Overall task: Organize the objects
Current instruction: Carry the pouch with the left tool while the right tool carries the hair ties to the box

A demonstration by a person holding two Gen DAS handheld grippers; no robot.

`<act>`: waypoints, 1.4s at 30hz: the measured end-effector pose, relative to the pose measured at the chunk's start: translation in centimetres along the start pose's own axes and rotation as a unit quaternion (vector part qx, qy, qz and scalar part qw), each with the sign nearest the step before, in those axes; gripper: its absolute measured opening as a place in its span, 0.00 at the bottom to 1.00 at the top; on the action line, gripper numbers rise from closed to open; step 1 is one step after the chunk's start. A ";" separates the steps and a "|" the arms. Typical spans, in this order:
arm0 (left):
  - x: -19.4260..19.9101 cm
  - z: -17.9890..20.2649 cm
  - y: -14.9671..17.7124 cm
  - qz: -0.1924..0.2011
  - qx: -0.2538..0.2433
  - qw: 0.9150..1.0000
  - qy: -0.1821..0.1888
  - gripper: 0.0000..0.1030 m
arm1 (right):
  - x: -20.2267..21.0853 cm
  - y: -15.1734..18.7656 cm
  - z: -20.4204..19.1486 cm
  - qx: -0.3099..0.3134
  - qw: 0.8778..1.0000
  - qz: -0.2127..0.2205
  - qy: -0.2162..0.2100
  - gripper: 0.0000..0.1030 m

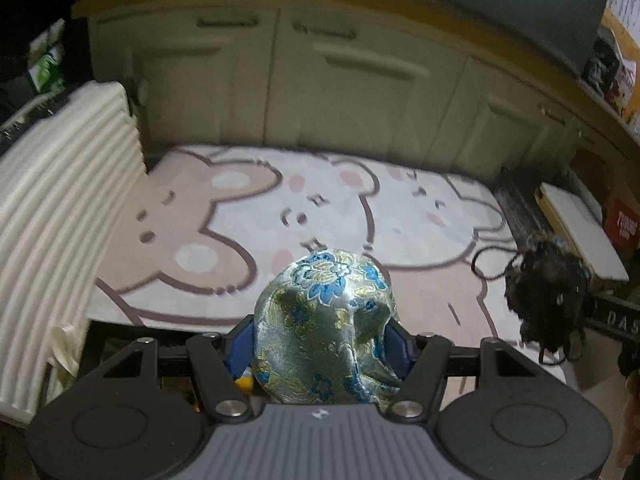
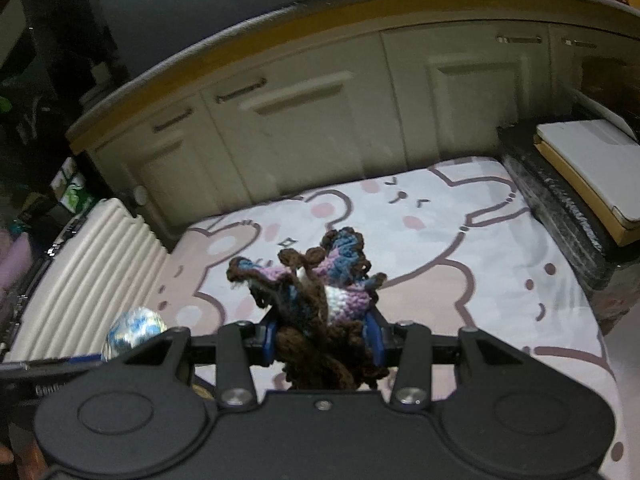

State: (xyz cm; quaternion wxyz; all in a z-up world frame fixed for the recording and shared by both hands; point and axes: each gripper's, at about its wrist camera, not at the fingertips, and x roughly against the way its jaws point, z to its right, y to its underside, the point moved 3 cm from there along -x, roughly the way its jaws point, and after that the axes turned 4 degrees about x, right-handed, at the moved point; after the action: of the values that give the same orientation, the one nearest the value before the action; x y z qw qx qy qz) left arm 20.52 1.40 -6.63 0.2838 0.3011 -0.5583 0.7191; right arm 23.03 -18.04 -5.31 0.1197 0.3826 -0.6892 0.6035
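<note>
The left hand-held gripper (image 1: 320,344) is clamped on a silky brocade pouch (image 1: 326,328), silver-grey with blue flowers and gold leaves. The pouch sits squeezed between the two blue pads, bulging up and forward past the fingertips, so it fills the middle of the left wrist view. It hangs above a bear-patterned mat (image 1: 256,216) in pink, beige and white, and does not touch it.

The right hand-held gripper (image 2: 322,340) is closed on a crocheted yarn toy (image 2: 320,300), dark brown with purple, blue and white patches. The toy is pinched low between the blue pads; its brown-edged flaps stick up and out ahead of the fingertips, also clear of the mat.

In the left wrist view the yarn toy shows at the right edge, well apart from the pouch; in the right wrist view the pouch appears low on the left.

A ribbed white cushion (image 1: 60,232) lies along the mat's left side. Cream cabinet doors (image 1: 320,92) stand behind the mat. A white flat box (image 2: 588,160) rests to the right.
</note>
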 end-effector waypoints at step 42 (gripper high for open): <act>2.1 -16.6 0.6 0.064 0.013 0.983 -0.174 0.63 | -10.0 13.3 -18.8 -0.033 0.940 -0.255 -0.224 0.43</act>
State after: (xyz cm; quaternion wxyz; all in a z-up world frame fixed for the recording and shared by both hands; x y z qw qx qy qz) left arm 16.78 17.55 -8.61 0.1317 0.3893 -0.6080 0.6793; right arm 15.29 2.92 -16.87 0.1250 0.6666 -0.5968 0.4287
